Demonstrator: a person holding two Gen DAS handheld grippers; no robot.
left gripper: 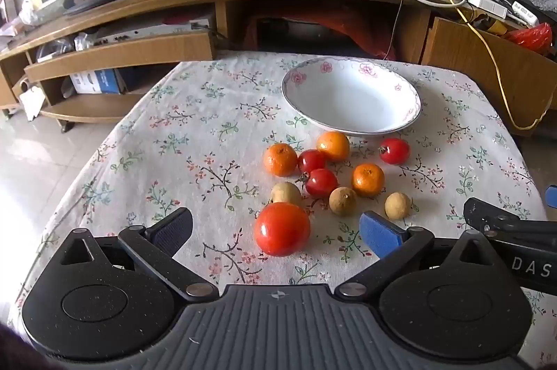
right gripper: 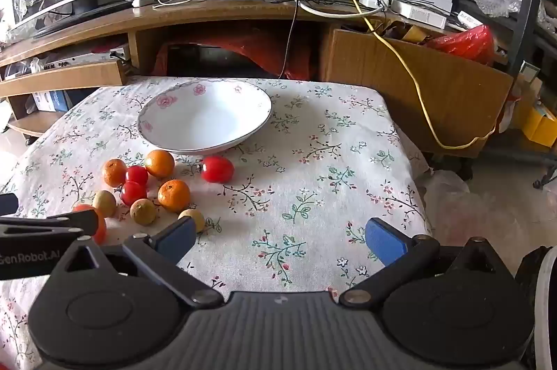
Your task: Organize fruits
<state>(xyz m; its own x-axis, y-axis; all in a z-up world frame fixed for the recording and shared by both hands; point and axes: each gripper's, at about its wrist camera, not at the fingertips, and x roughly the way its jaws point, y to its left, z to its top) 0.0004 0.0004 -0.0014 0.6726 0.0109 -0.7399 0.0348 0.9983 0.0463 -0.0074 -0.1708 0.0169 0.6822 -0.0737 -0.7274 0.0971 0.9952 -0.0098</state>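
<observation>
Your left gripper [left gripper: 276, 232] hangs above the floral tablecloth [left gripper: 195, 140] with its fingers spread wide and gripping nothing; the large tomato [left gripper: 282, 228] sits on the cloth in the gap between them, untouched. Your right gripper [right gripper: 280, 239] is likewise fully released, with only bare cloth between its fingers. From the large tomato, the mandarins [left gripper: 280, 159], small tomatoes [left gripper: 321, 182] and pale brown longans [left gripper: 342, 201] cluster from 12 to 2 o'clock. The white flowered bowl [left gripper: 351, 96] stands empty at 1 o'clock, just beyond the cluster
</observation>
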